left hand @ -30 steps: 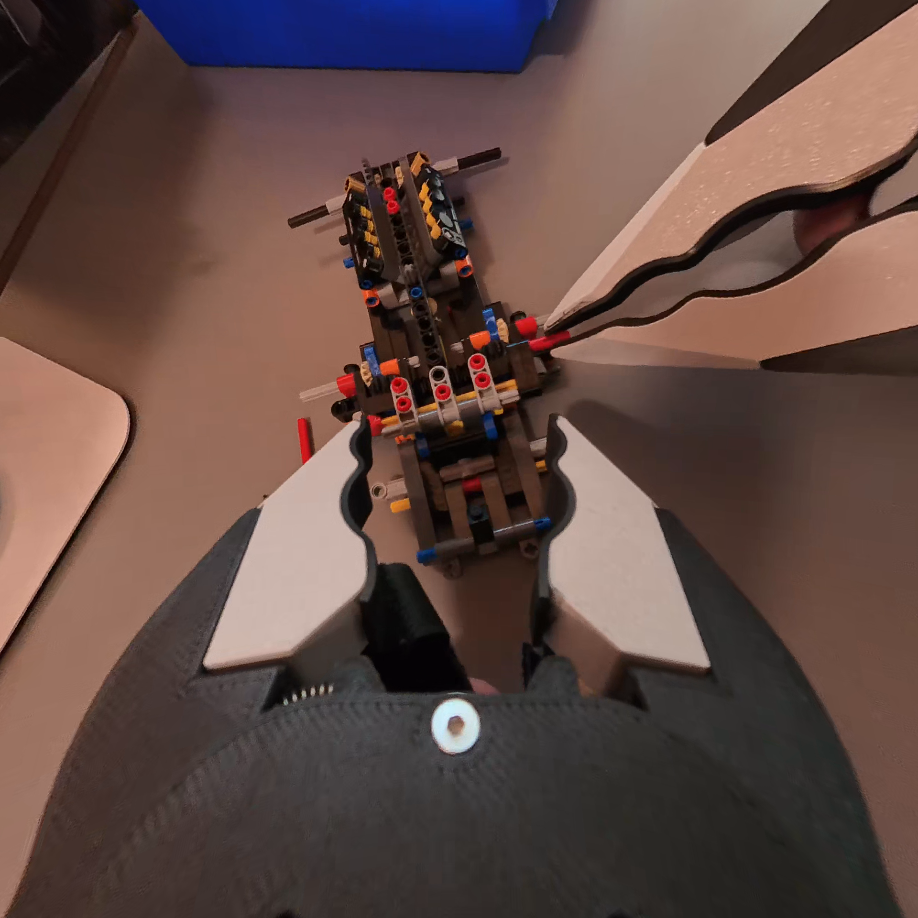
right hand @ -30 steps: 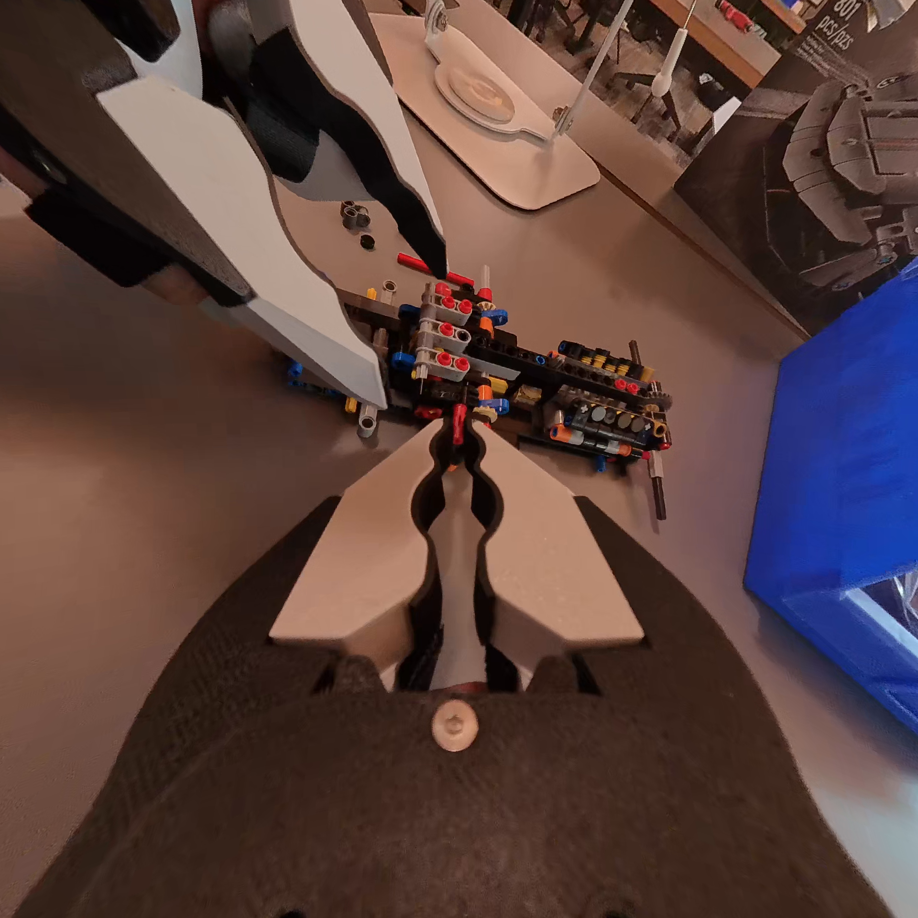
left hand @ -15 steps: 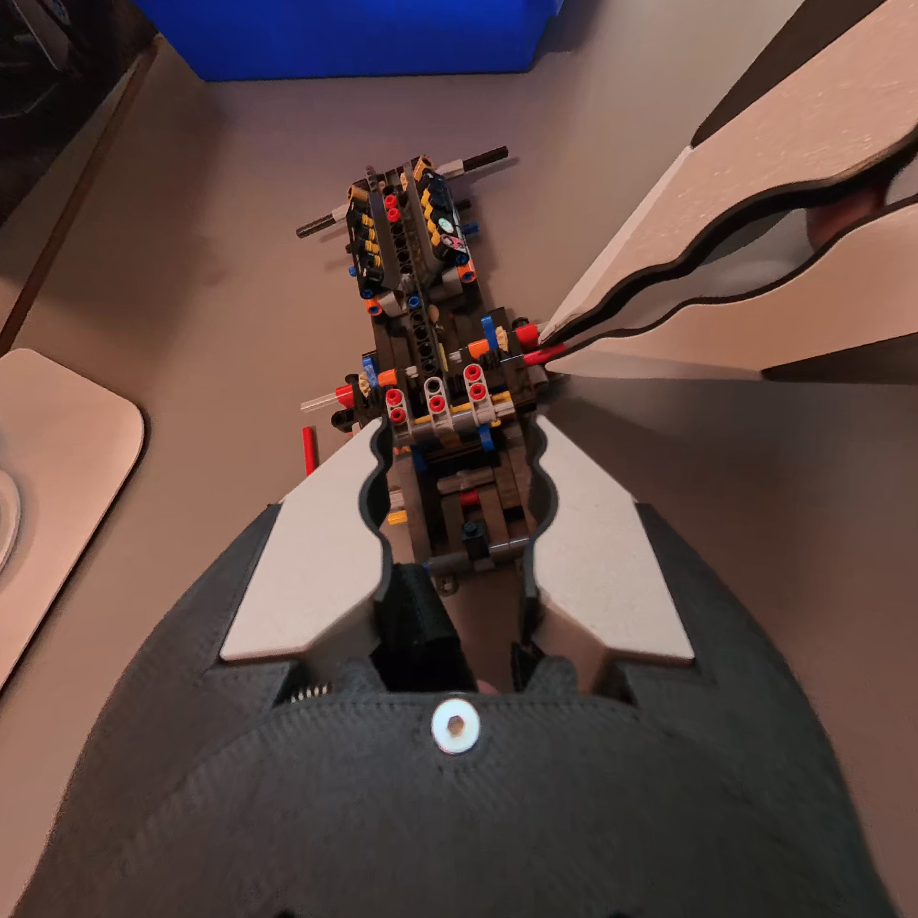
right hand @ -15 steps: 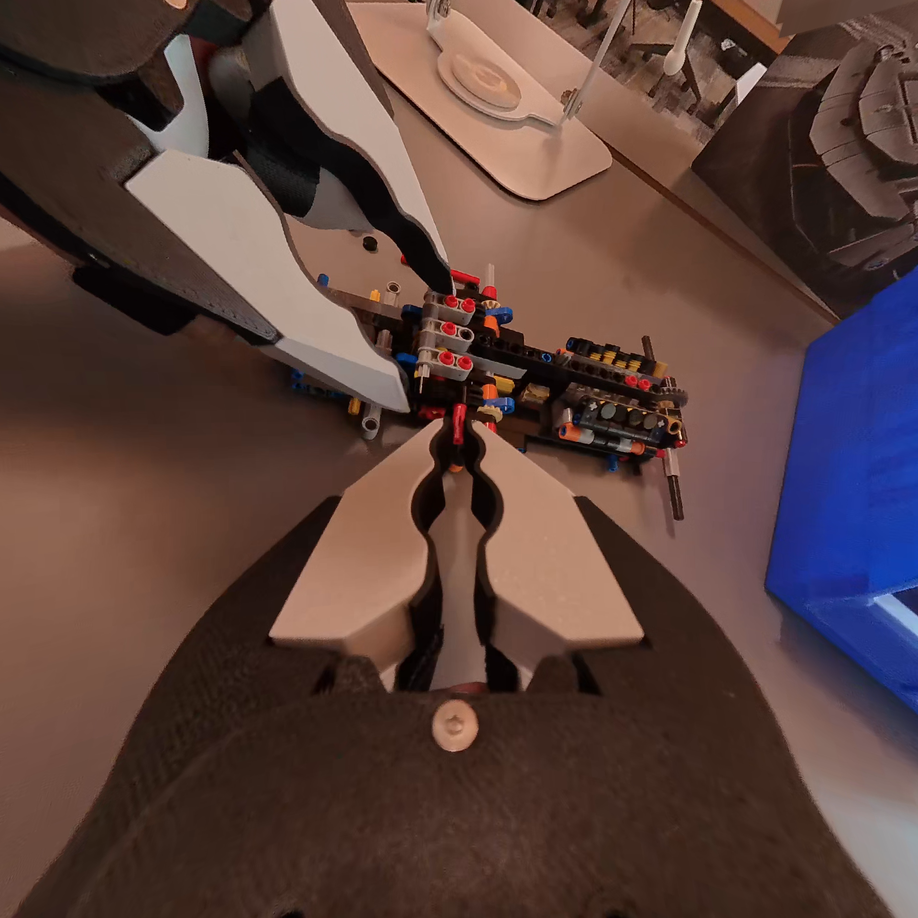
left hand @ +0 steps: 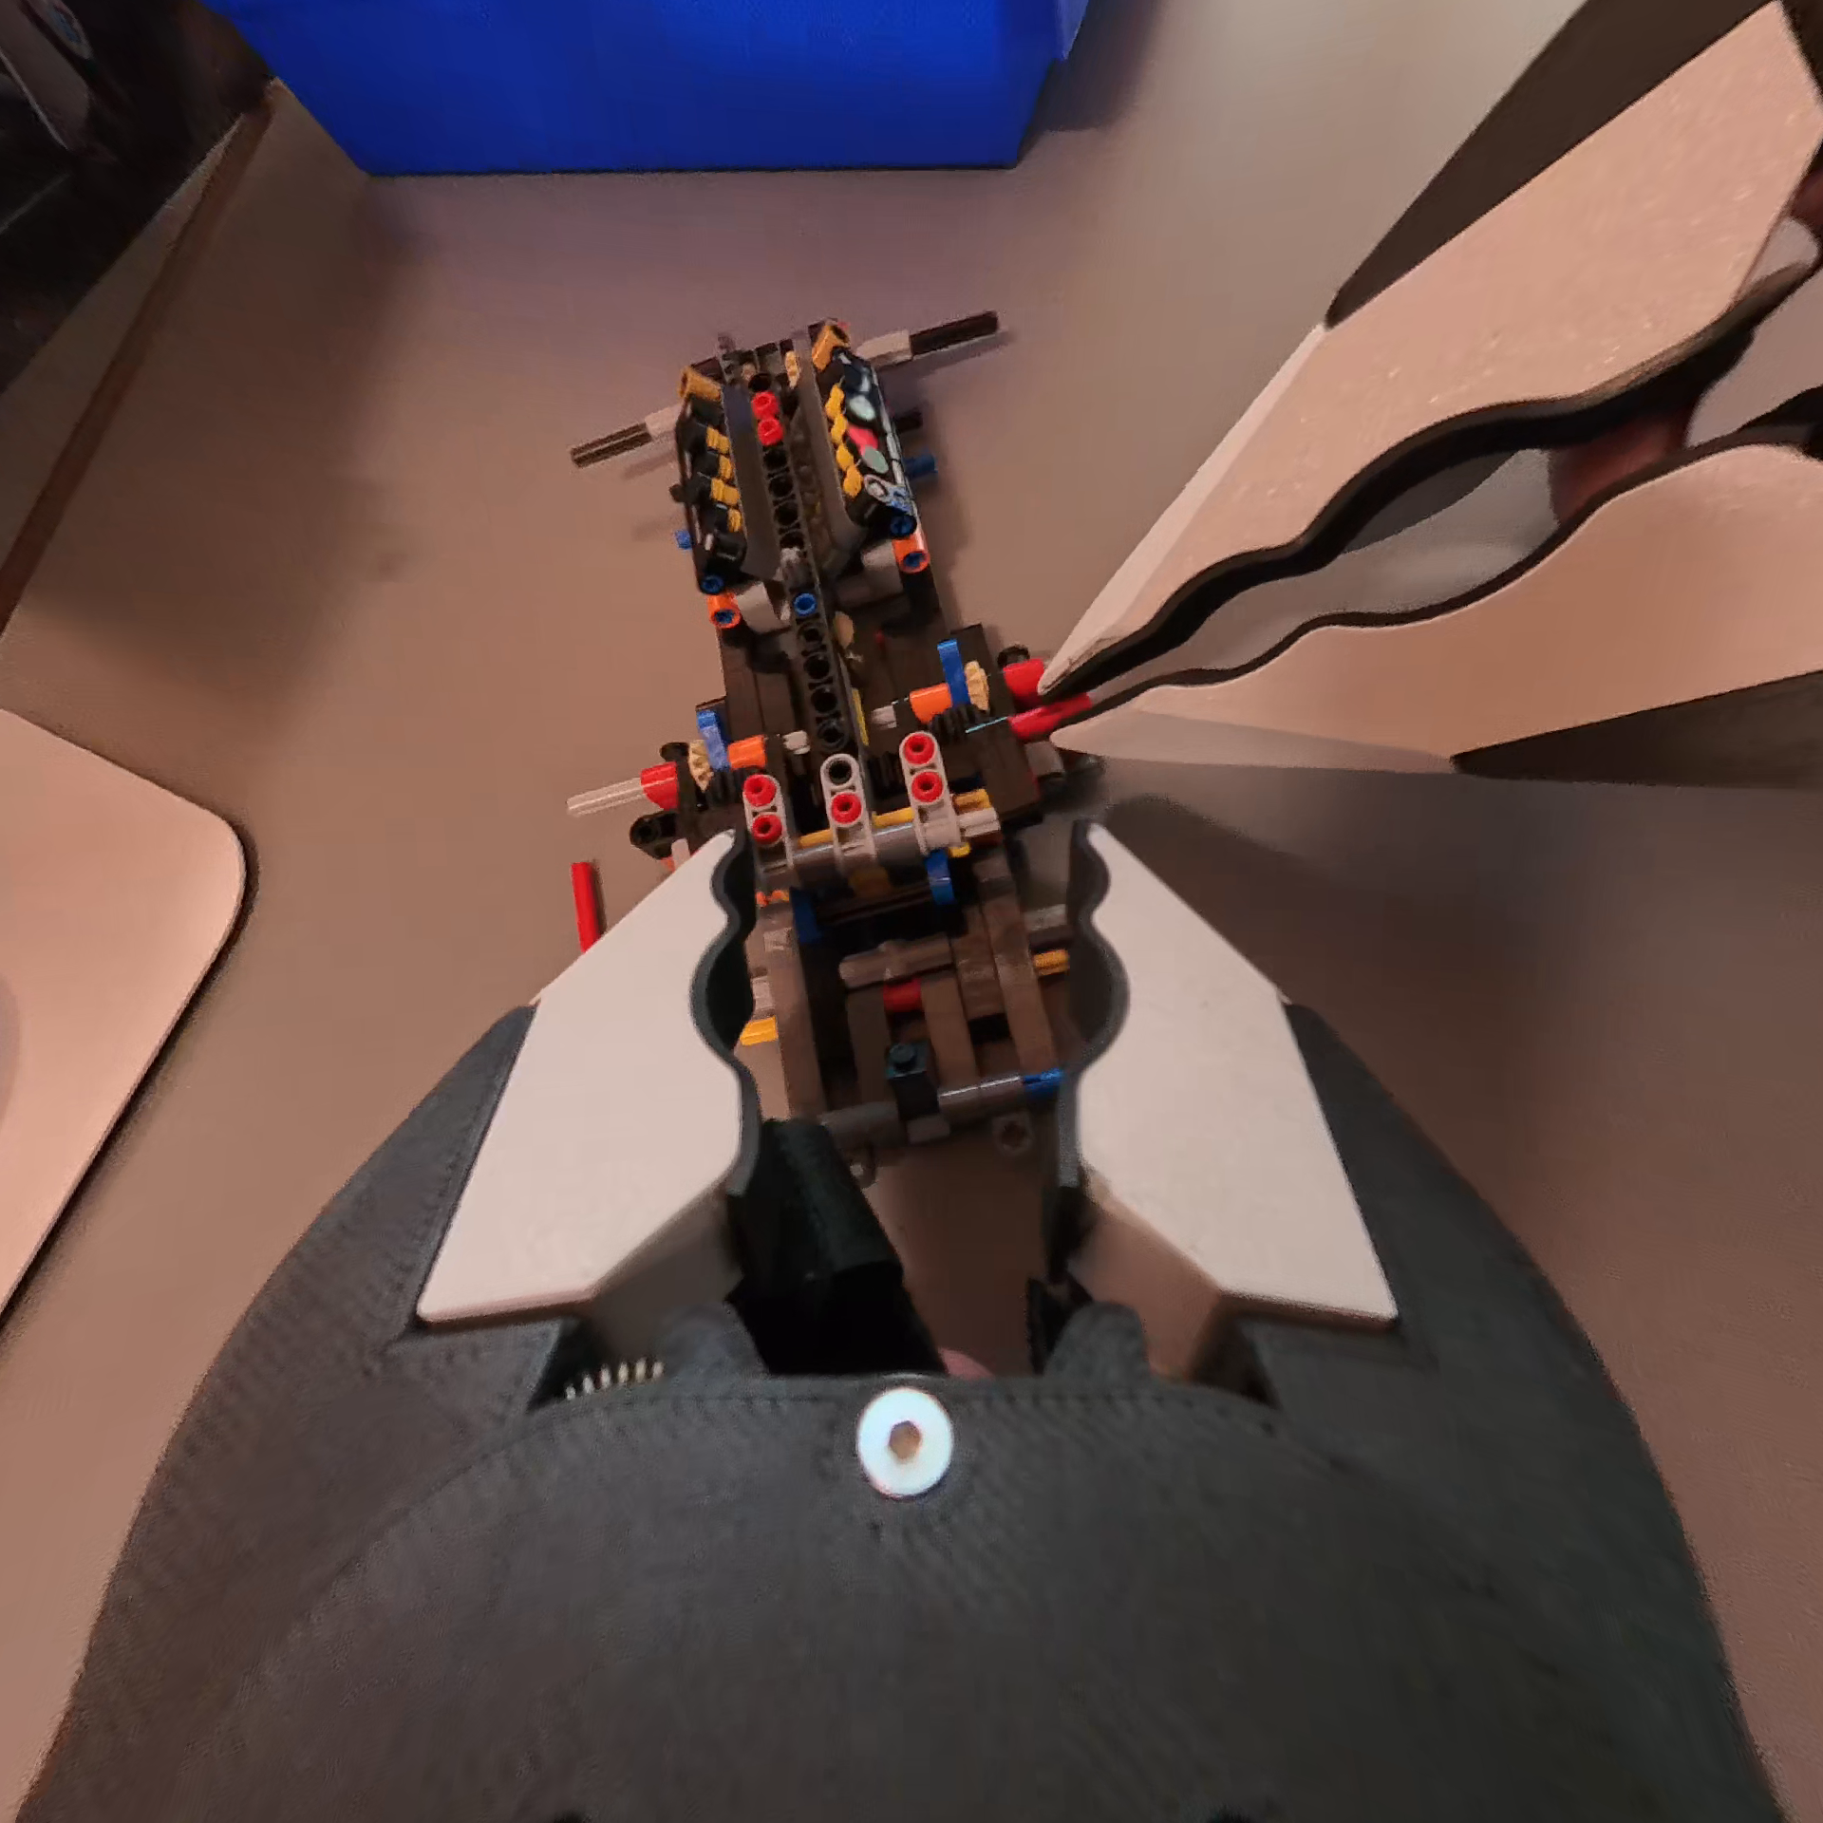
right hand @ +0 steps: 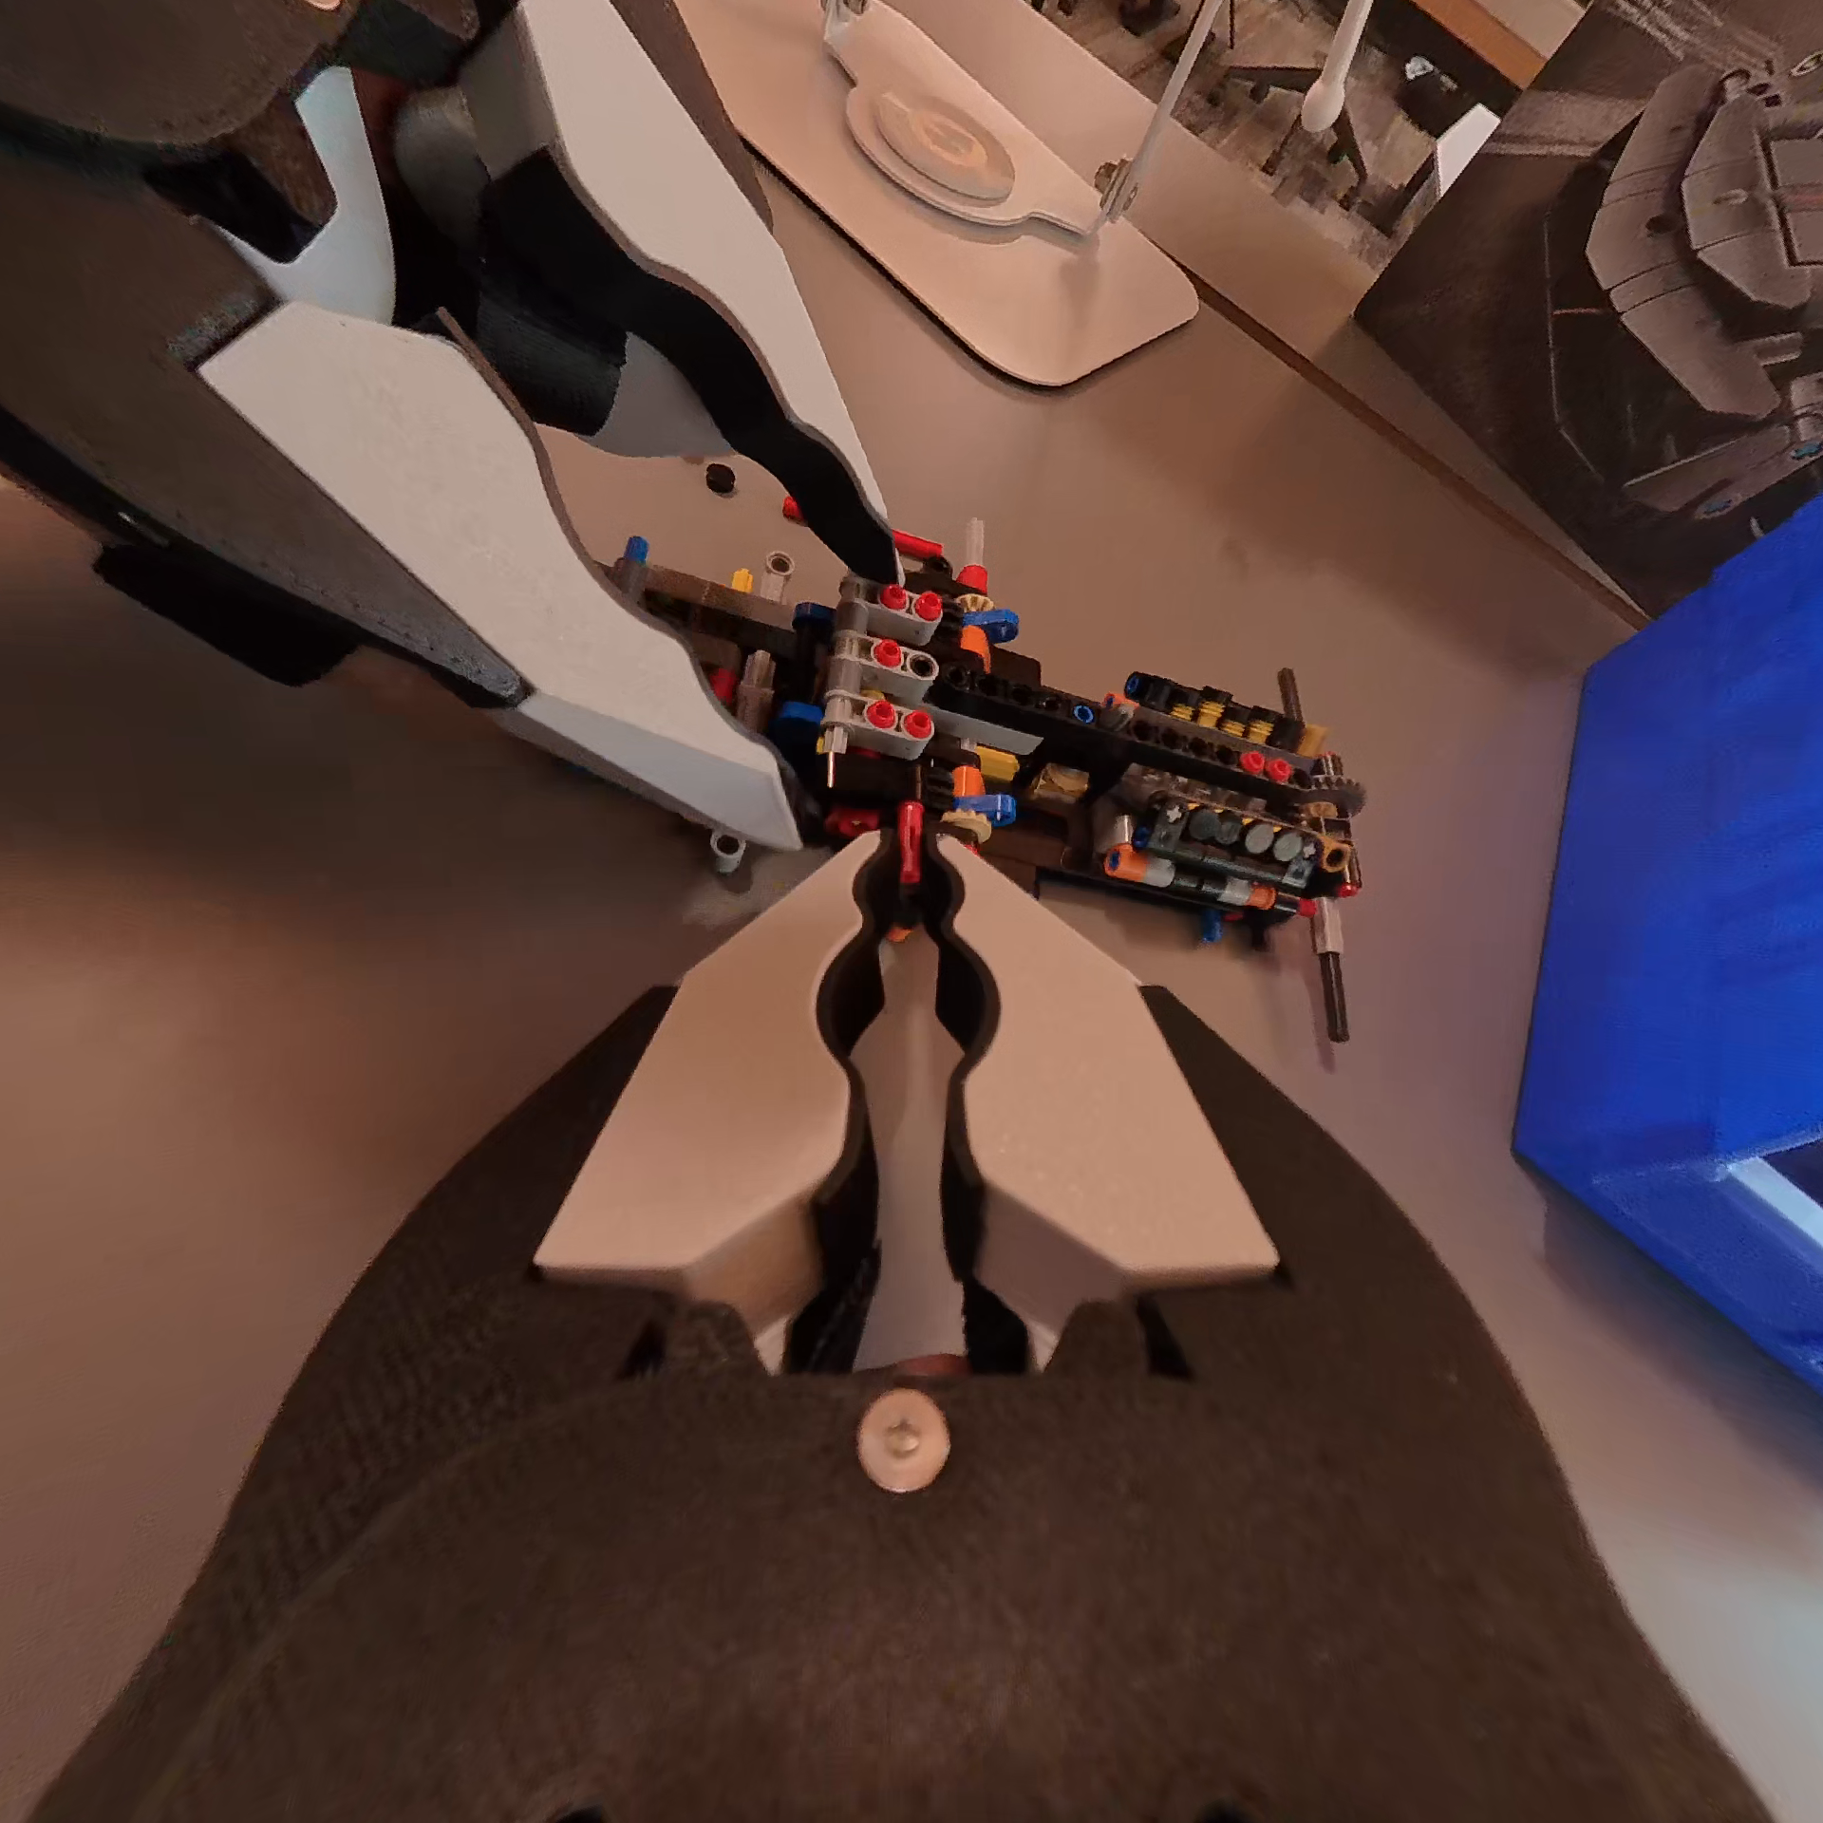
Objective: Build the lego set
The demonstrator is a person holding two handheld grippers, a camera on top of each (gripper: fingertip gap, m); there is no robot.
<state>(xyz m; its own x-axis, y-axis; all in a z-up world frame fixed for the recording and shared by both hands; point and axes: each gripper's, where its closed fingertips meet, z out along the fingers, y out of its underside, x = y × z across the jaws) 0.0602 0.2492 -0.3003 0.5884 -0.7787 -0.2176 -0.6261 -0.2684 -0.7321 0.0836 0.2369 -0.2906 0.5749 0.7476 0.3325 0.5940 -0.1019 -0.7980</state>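
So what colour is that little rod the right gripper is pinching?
Red rod; the right wrist view shows it best.

- My left gripper (left hand: 903, 888) is low and level, fingers spread wide, one on each flank of the near end of the lego chassis (left hand: 838, 750); whether the pads press it I can't tell
- My right gripper (right hand: 908, 863) comes in from the side; its tips are pinched on a small red pin (right hand: 909, 838) at the chassis edge

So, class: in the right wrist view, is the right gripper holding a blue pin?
No: the right gripper is shut on a small red plastic pin.
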